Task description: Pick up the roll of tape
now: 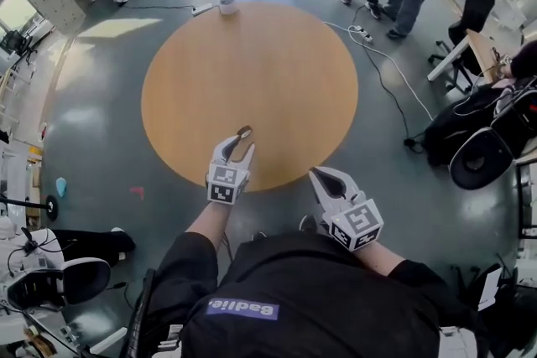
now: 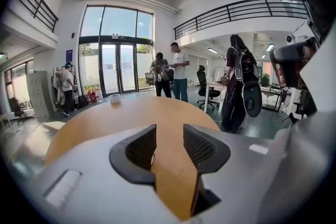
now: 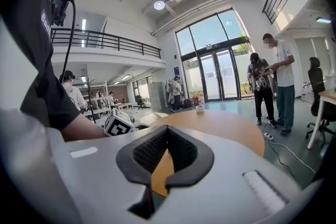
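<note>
Head view: roll of tape (image 1: 227, 5) sat at the far rim of the round desk (image 1: 252, 71), with the left gripper (image 1: 239, 138) and the right gripper (image 1: 325, 177) at the near rim.
Small and white, the roll seemed to lie flat with its hole upward, well apart from both; the left gripper, over the desk's near edge, was nearer. Left gripper view showed its fingers (image 2: 142, 149) standing well apart with only bare desk between them, and the roll (image 2: 115, 98) ahead, slightly left, at the desk's far side. Right gripper view showed its fingers (image 3: 149, 152) closed tip to tip on nothing, the roll (image 3: 199, 108) far across the desk.
</note>
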Tool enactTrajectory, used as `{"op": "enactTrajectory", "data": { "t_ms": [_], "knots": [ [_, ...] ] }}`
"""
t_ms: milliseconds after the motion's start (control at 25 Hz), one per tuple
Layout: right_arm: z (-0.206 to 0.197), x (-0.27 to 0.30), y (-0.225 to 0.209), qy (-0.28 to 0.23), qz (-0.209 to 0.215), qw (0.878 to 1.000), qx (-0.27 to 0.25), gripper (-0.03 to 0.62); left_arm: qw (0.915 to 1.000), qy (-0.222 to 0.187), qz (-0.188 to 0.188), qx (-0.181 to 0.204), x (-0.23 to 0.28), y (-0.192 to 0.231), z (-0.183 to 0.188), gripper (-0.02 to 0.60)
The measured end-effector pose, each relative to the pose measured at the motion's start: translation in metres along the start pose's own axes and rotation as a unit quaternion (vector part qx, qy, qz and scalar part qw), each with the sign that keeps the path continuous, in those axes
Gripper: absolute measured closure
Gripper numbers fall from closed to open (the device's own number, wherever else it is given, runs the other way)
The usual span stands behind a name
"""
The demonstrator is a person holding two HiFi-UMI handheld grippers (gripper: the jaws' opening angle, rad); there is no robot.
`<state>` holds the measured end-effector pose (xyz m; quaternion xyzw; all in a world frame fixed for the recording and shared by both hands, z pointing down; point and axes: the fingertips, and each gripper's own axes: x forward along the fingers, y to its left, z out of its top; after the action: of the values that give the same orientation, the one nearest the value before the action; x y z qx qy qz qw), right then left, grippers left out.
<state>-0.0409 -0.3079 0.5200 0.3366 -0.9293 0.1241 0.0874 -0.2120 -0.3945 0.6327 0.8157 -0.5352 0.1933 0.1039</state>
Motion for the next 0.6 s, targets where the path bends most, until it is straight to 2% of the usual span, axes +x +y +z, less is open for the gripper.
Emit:
{"op": "enactTrajectory", "data": {
  "t_ms": [320,480,600],
  "knots": [
    [-0.011,-0.007,0.004,0.017,-0.019,1.000,0.004,0.589,0.9987,0.047,-0.006,0.018,0.027,0.021,-0.030,0.400],
    [-0.016,-0.014,-0.002,0.023,-0.034,0.999,0.005,0.589,0.9944,0.093,-0.016,0.046,0.047,0.027,-0.054,0.390],
    [-0.019,-0.022,-0.007,0.027,-0.046,0.999,0.004,0.589,0.9896,0.125,-0.010,0.071,0.059,0.035,-0.069,0.380]
  ]
}}
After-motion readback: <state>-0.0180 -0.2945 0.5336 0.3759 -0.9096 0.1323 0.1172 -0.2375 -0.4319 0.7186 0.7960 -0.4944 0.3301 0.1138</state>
